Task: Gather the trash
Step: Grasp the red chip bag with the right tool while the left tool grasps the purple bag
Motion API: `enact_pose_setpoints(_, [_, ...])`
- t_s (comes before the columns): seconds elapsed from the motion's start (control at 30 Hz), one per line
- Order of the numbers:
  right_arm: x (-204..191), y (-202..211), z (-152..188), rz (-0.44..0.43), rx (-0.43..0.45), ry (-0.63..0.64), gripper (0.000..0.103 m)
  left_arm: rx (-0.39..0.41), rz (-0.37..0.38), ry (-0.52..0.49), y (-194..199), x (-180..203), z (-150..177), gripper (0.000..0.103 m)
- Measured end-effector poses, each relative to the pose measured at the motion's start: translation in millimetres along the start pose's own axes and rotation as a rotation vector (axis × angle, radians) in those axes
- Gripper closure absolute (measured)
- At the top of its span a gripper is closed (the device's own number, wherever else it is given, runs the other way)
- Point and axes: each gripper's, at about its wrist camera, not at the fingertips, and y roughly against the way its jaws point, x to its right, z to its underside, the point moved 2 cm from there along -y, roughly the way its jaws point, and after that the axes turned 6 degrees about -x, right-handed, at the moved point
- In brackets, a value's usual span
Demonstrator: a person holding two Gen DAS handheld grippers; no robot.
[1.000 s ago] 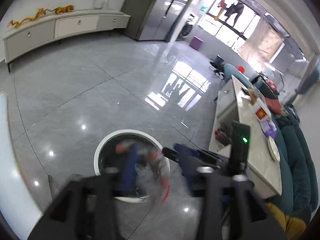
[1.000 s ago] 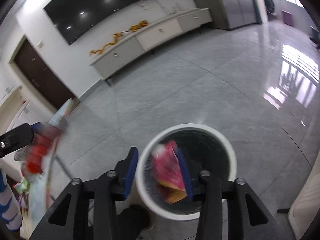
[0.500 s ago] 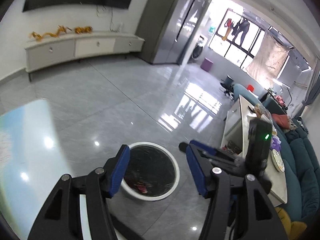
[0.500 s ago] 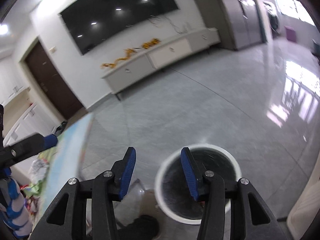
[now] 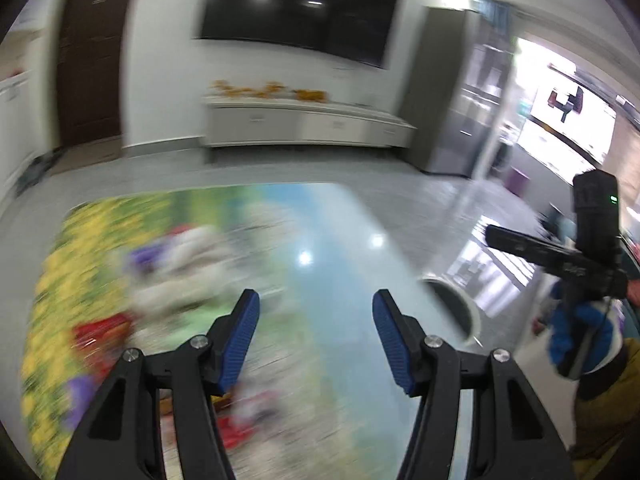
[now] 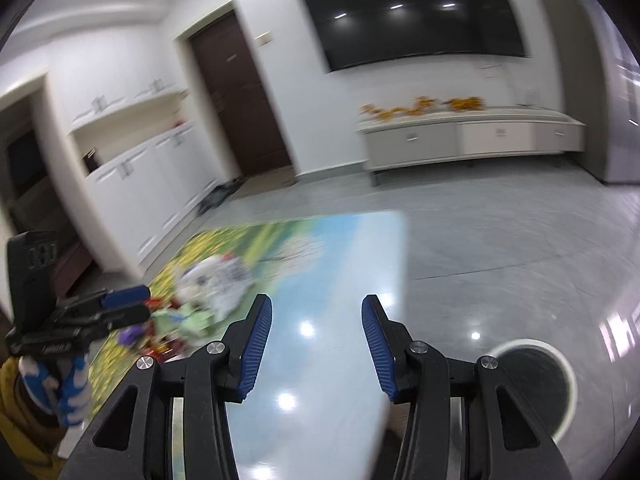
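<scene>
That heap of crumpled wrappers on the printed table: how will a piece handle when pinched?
The heap of white, red and purple crumpled wrappers on the glossy picture-printed table looks like thin film or paper: probably floppy and light. The shiny top shows lamp glare, so a nudged piece may slide. Motion blur hides detail; hard items underneath can't be ruled out.

Ceiling spots glare off the glossy tabletop and the dark wall screen; a window blows out white; motion blur smears the room, and fisheye bends everything toward black corners
</scene>
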Motion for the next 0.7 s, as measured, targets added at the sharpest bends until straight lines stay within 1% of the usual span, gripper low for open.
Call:
enact_pose_setpoints(0.03, [-10, -7, -2, -0.014, -0.016, 0.021, 0.058, 0.003, -0.055, 0.027, 11, -26, 11, 0.046])
enact_pose_setpoints(0.1, [-36, -25, 0, -0.068, -0.069, 0.075, 0.058, -0.002, -0.134, 0.064, 25, -62, 29, 0.046])
enact_pose_setpoints(0.13, [-45, -32, 1, -0.085, -0.093, 0.092, 0.058, -0.010, -0.158, 0.088, 29, -82, 37, 0.046])
enact_pose_setpoints(0.23, [-78, -63, 11, -0.131, -0.196, 0.166, 0.058, -0.032, -0.214, 0.149, 36, -125, 61, 0.047])
enact_pose_setpoints(0.37, [-115, -107, 28, -0.207, -0.326, 0.194, 0.058, -0.059, -0.227, 0.209, 29, -151, 77, 0.047])
enact_pose_setpoints(0.43, [-131, -128, 37, -0.223, -0.384, 0.220, 0.058, -0.077, -0.228, 0.227, 21, -159, 81, 0.047])
enact_pose_setpoints(0.5, [-149, -144, 42, -0.229, -0.424, 0.261, 0.057, -0.092, -0.223, 0.237, 13, -166, 81, 0.047])
enact_pose_setpoints(0.6, [-170, -156, 44, -0.240, -0.453, 0.333, 0.056, -0.109, -0.218, 0.249, 2, -176, 87, 0.047])
enact_pose_setpoints(0.7, [-191, -162, 46, -0.306, -0.461, 0.395, 0.056, -0.112, -0.208, 0.252, -1, -176, 89, 0.049])
